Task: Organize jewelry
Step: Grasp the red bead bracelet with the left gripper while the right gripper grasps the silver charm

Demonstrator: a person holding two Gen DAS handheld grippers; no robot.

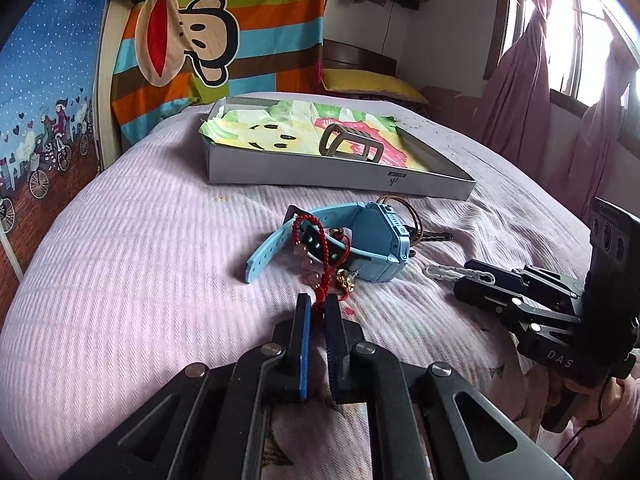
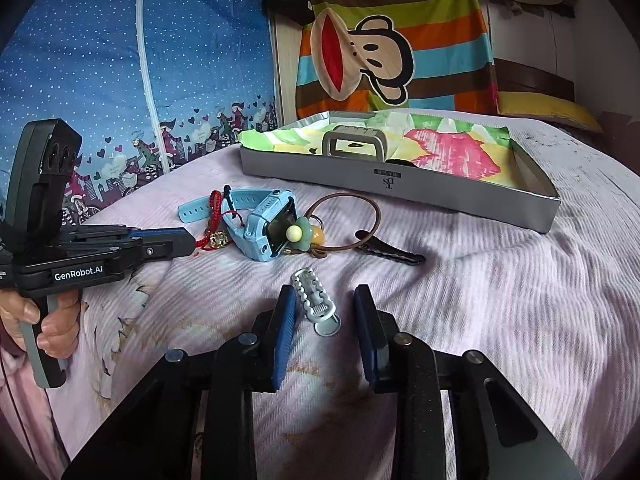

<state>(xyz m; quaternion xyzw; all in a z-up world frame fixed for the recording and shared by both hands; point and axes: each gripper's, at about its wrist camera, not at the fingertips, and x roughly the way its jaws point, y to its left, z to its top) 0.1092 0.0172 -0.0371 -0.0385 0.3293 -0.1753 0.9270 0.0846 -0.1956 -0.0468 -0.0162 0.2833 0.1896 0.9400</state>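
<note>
Bed w/ lilac cover (image 1: 140, 248), striped monkey sheet (image 2: 400, 40), bright window (image 1: 580, 32) w/ mauve curtain (image 1: 520, 80).

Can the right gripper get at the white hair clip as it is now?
Probably yes. The white hair clip lies on the bedspread between the fingers of the right gripper, which are apart around it, and nothing covers it.

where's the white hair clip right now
The white hair clip lies on the pink bedspread between the open fingers of the right gripper, just in front of the blue watch and the key.
</note>
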